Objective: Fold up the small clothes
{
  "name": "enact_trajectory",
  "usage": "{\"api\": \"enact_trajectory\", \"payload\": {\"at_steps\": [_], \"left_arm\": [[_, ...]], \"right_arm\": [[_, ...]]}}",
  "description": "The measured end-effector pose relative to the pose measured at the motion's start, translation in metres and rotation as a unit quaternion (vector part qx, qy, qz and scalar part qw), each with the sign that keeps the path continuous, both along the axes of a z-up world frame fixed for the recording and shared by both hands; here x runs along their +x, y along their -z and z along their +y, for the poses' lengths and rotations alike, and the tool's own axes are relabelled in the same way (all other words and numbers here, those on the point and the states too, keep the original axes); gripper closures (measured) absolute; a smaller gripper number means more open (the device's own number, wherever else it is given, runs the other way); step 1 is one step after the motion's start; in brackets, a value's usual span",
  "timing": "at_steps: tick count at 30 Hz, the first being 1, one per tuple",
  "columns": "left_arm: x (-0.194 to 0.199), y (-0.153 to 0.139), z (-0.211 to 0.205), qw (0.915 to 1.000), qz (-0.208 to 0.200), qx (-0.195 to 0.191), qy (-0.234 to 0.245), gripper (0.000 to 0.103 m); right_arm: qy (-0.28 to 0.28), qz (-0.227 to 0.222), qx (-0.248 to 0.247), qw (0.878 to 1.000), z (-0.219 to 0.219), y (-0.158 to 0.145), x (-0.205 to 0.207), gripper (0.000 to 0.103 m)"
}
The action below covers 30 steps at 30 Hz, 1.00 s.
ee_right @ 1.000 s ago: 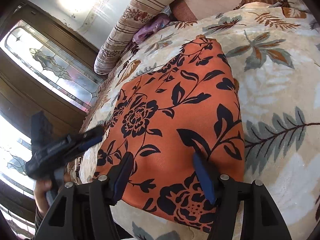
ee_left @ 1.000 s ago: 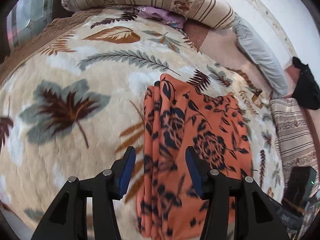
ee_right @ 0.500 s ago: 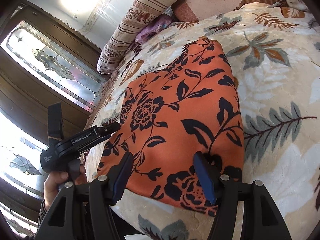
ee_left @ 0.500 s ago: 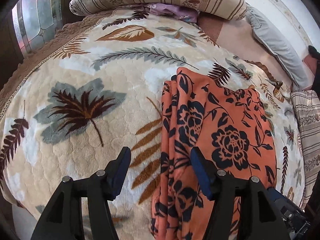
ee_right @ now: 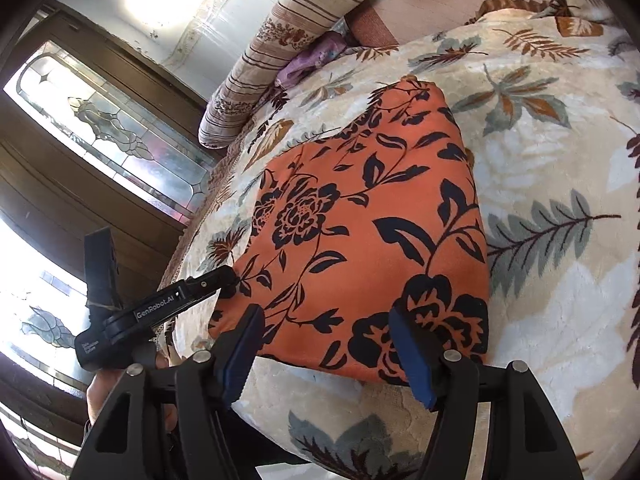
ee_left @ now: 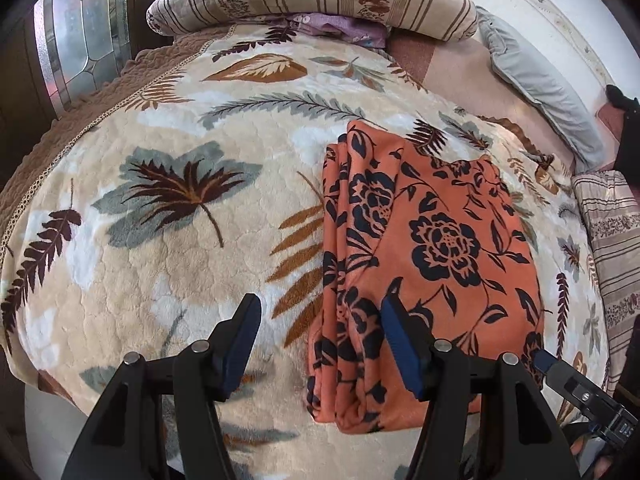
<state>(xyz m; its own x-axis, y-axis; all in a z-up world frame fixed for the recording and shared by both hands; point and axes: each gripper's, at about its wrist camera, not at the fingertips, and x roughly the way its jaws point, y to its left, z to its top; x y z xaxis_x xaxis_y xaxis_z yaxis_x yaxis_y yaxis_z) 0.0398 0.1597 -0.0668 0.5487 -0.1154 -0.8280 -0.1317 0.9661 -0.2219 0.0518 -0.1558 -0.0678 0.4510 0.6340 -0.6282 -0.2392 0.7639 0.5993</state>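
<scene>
Now both the left gripper (ee_left: 320,340) and right gripper (ee_right: 324,350), jaws just widened, hover released over the folded orange cloth (ee_left: 432,248).

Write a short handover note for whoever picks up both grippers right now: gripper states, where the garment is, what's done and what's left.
Left gripper: open, holding nothing, its jaws have just been opening; it hangs over the left edge of the orange floral garment.
Right gripper: open, empty, jaws just widened, over the garment's near edge.
Garment: lies folded in layers on the leaf-print blanket; nothing grips it.
Done: it looks folded into a compact rectangle.
Left: probably tidy the stacked left edge or set it aside. No other piece to fold is clearly in view.
</scene>
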Motion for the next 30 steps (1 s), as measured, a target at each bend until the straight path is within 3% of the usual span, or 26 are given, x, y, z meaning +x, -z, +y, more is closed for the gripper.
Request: {"api": "enact_trajectory", "payload": {"at_steps": [4,6,10,14,18,24,25,26,28,30], "left_arm": [[-0.002,0.036,-0.007,0.9982,0.056,0.012,0.019,0.034],[-0.007,0.035,0.0,0.9989,0.044,-0.009,0.011,0.033],[-0.003,0.011,0.003,0.9989,0.011,-0.034,0.029,0.033],[0.016,-0.006,0.011,0.9953,-0.026,-0.084,0.039,0.03],[0.044,0.009,0.016,0.9867,-0.008,-0.149,0.064,0.028],[0.065,0.042,0.006,0.987,0.034,-0.136,0.079,0.028],[0.064,0.042,0.005,0.9878,0.027,-0.13,0.081,0.028],[0.064,0.041,0.002,0.9885,0.027,-0.123,0.084,0.033],[0.064,0.04,0.0,0.986,0.029,-0.131,0.098,0.061],[0.063,0.033,-0.005,0.9883,0.02,-0.117,0.096,0.068]], "right_arm": [[-0.014,0.032,-0.009,0.999,0.003,0.02,0.007,0.031],[-0.009,0.032,0.008,0.999,-0.003,0.016,0.006,0.031],[0.01,-0.011,0.009,1.0,-0.022,-0.01,0.009,0.031],[0.045,-0.004,0.013,0.999,-0.05,-0.011,0.038,0.031],[0.057,0.038,0.035,0.997,-0.068,0.012,0.079,0.031],[0.055,0.092,0.068,0.992,-0.062,0.052,0.121,0.031],[0.045,0.101,0.068,0.992,-0.057,0.058,0.125,0.037],[0.03,0.101,0.059,0.993,-0.05,0.061,0.127,0.059],[0.025,0.097,0.055,0.993,-0.045,0.059,0.127,0.064],[0.017,0.07,0.031,0.997,-0.041,0.043,0.123,0.069]]}}
